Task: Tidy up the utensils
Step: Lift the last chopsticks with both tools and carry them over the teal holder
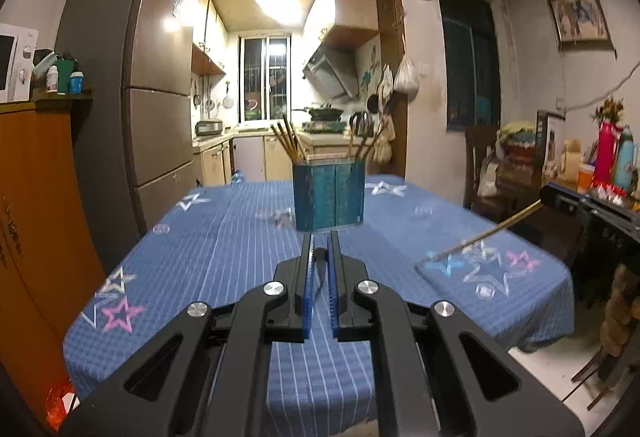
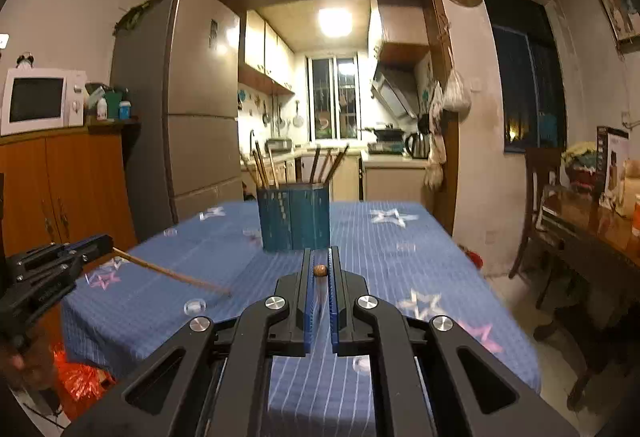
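A blue slatted utensil holder (image 1: 328, 197) (image 2: 294, 217) stands on the blue tablecloth (image 1: 224, 261) with several chopsticks upright in it. Just short of the holder, my left gripper (image 1: 320, 237) is shut on a wooden chopstick, whose dark end (image 1: 320, 252) shows between the pads. In the right wrist view that gripper (image 2: 106, 241) is at the left, its chopstick (image 2: 172, 273) slanting down over the table. My right gripper (image 2: 320, 253) is shut on a second chopstick, its round end (image 2: 320, 270) between the pads. In the left wrist view that gripper (image 1: 546, 195) holds its stick (image 1: 480, 237) above the cloth.
A grey fridge (image 1: 152, 97) and an orange cabinet (image 2: 64, 189) with a microwave (image 2: 38, 101) stand at the left. A dark chair (image 2: 540, 181) and a cluttered side table (image 2: 592, 221) are at the right. Clear suction cups (image 2: 195, 305) dot the cloth. A red bag (image 2: 80, 377) lies on the floor.
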A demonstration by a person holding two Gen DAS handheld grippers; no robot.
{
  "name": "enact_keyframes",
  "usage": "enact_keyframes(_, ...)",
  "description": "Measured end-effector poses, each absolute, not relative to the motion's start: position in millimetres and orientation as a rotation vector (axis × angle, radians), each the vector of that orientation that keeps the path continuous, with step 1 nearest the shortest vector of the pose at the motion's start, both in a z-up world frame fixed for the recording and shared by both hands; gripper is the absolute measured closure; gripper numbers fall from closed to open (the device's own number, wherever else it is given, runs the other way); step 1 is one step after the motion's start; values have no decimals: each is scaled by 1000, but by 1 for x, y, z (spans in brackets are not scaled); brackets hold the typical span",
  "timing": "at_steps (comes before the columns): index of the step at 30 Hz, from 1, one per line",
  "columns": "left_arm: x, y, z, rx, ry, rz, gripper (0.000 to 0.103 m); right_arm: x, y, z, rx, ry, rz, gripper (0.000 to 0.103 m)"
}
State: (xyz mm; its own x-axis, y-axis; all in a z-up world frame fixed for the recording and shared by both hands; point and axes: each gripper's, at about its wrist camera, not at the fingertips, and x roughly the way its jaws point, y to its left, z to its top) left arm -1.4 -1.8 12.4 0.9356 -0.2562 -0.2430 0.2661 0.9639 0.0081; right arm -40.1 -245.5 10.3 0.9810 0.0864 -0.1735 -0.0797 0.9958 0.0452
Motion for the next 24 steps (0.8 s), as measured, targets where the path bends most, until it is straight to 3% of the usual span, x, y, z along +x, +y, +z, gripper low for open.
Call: enact_keyframes(24,94,-7,99,-11,390,-353,98,50,-244,95,58,320,270,95)
